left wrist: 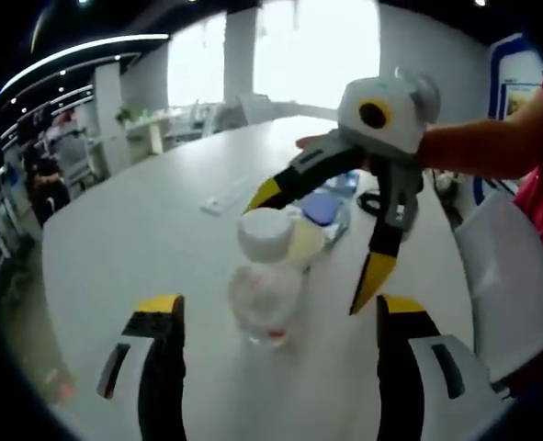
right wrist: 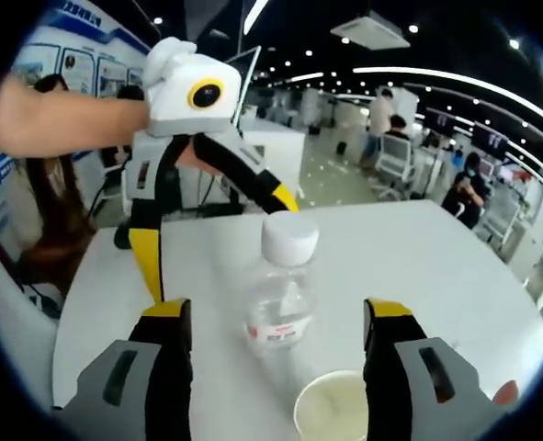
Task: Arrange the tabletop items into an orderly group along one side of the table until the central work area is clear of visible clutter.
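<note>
A clear plastic bottle [left wrist: 266,294] with a white cap and a red-printed label stands upright on the white table [left wrist: 142,230]. My left gripper [left wrist: 280,308] is open, its yellow-tipped jaws on either side of the bottle and apart from it. The right gripper [left wrist: 316,240] reaches in from the far side, open, its jaws spread behind the bottle's cap. In the right gripper view the bottle [right wrist: 280,303] stands between my right gripper's [right wrist: 276,312] open jaws, and the left gripper [right wrist: 216,231] faces it, open, held by a person's arm.
A white paper cup [right wrist: 333,411] stands on the right gripper's side of the bottle. A blue item [left wrist: 322,207], a black cable [left wrist: 370,200] and a white strip [left wrist: 220,197] lie farther along the table. A white chair [left wrist: 510,276] stands at the table's edge.
</note>
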`<action>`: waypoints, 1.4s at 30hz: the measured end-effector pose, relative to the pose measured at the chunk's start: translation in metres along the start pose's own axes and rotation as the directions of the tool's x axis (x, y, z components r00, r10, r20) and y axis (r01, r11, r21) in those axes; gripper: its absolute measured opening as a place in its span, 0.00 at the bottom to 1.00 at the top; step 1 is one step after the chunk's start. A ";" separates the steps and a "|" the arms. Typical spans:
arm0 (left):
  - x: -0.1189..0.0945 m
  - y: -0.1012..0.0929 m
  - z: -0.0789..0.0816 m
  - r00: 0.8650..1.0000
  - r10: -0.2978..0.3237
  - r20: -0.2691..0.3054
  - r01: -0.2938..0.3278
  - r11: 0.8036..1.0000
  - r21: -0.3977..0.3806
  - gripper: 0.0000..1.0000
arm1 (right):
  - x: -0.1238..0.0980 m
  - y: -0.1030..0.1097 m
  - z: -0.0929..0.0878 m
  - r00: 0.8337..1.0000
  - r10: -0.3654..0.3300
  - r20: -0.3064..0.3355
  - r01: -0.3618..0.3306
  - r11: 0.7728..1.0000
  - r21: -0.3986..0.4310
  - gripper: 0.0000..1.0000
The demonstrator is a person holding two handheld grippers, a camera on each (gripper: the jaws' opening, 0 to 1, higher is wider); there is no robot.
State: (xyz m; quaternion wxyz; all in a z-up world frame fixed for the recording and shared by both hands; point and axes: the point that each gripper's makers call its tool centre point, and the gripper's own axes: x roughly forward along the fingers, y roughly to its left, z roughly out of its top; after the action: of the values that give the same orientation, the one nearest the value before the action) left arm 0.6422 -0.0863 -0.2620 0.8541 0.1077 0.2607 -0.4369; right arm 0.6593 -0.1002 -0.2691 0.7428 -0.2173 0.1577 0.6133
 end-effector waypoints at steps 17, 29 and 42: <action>-0.026 -0.044 0.035 0.993 0.071 0.097 -0.072 0.997 0.002 0.87 | -0.067 0.024 0.024 0.996 -0.069 0.057 0.072 0.996 -0.050 0.81; -0.043 -0.103 0.070 0.975 0.119 0.186 -0.125 0.992 0.020 0.87 | -0.141 0.046 0.031 0.982 -0.159 0.103 0.167 0.983 -0.075 0.81; -0.051 -0.182 0.092 0.957 0.156 0.243 -0.171 0.984 0.042 0.87 | -0.237 0.064 0.014 0.947 -0.293 0.132 0.301 0.952 -0.044 0.81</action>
State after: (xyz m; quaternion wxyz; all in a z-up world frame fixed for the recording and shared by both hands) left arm 0.5045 -0.1975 -0.1491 0.9086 0.1022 0.1323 -0.3827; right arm 0.5490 -0.2826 -0.1468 0.8278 -0.2237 0.0568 0.5113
